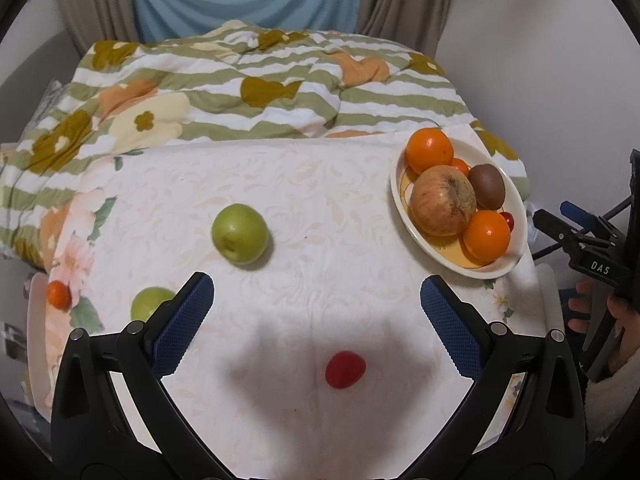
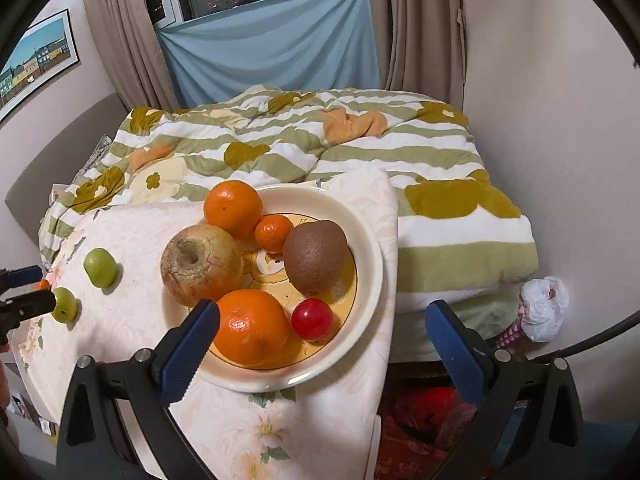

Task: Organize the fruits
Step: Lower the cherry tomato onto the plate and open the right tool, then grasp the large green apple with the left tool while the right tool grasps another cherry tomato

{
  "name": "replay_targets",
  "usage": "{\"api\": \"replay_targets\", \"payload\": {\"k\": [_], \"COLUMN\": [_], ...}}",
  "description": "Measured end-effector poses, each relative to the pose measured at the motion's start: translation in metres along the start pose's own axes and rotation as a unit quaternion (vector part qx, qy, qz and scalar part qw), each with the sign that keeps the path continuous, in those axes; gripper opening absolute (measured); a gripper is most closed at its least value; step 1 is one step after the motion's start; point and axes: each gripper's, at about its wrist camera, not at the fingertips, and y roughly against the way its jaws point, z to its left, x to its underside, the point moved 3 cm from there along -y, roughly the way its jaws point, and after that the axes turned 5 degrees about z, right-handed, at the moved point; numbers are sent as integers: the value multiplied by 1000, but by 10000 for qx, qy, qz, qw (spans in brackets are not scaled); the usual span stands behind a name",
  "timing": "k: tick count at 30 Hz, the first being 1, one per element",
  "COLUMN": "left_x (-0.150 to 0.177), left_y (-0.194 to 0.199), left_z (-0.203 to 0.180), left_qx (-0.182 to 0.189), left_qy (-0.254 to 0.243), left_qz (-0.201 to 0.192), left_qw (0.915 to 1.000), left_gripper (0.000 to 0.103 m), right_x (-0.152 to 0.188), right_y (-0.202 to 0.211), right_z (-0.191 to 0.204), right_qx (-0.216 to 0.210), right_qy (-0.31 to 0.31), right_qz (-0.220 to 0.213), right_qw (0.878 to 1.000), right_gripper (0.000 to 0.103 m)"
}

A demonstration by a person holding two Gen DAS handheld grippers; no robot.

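Left gripper hangs over the cloth-covered bench, fingers wide apart w/ nothing btwn them; a small red fruit lies on the cloth just below the gap, in the gripper's shadow. Farther out on the bench: green fruit, a 2nd green fruit partly behind the left finger, & a small orange one near the left edge. Right gripper is over the near rim of the cream bowl at the bench's right corner, fingers spread fully, holding nothing. In the bowl: wrinkled apple, kiwi, two oranges, a small mandarin, red cherry tomato. Striped quilt on the bed behind.
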Motion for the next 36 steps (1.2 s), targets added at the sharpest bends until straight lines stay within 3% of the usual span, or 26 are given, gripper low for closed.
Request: {"api": "replay_targets", "payload": {"k": [7, 15, 20, 27, 36], "left_x": [9, 25, 32, 31, 25], "left_y": [40, 78, 89, 91, 72], "left_z": [18, 63, 96, 135, 175], "left_qx": [-224, -454, -467, -379, -50], "left_qy": [86, 331, 382, -49, -840], "left_qz": [-257, -491, -532, -460, -156], "left_qw": [9994, 9972, 9968, 9982, 9963], "left_gripper": [103, 103, 103, 103, 103], "right_x": [-7, -14, -9, 6, 26], "right_y": [32, 71, 89, 88, 75], "right_z": [12, 49, 81, 134, 195], "right_qx": [70, 187, 613, 715, 1166], "right_qy": [200, 348, 378, 117, -430], "right_qz": [-27, -108, -391, -224, -60], "right_qw": [9998, 9992, 9966, 9971, 9922], "right_gripper": [102, 102, 102, 102, 102]}}
